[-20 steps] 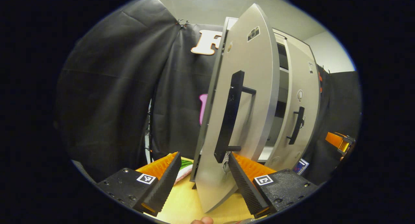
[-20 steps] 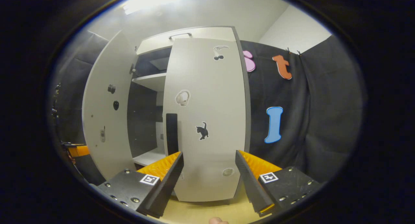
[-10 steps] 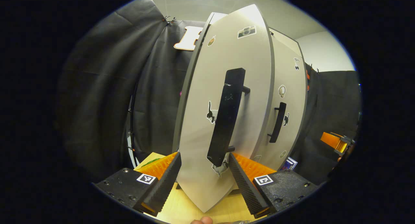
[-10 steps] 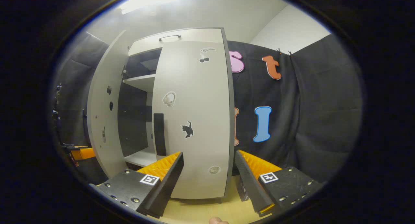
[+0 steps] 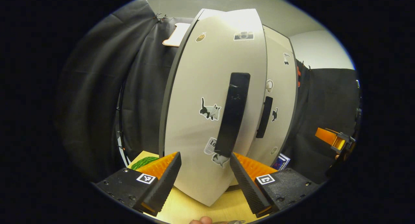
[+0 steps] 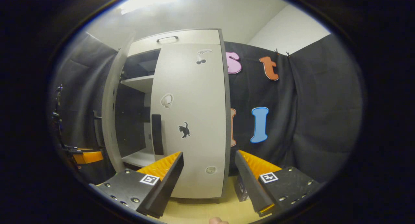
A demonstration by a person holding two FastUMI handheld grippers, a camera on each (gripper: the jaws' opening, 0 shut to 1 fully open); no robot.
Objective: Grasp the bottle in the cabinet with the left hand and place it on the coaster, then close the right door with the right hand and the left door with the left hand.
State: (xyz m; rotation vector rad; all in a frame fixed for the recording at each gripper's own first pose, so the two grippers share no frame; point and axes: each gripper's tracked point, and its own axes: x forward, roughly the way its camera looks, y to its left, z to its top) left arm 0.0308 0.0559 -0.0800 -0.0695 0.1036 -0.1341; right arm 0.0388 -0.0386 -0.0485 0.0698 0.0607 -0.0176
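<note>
Before the left door [image 5: 207,88] — left gripper [image 5: 203,180], fingers apart.

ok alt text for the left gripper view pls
The open left hand-held gripper faces the grey left cabinet door, its black handle just above the right finger. Cat stickers dot the door; the right door sits beyond.

We stand in a staged recording booth: black cloth walls [image 6: 311,120] surround a grey sticker-covered two-door cabinet [image 6: 191,120] on a pale wooden table [image 6: 201,211].
</note>
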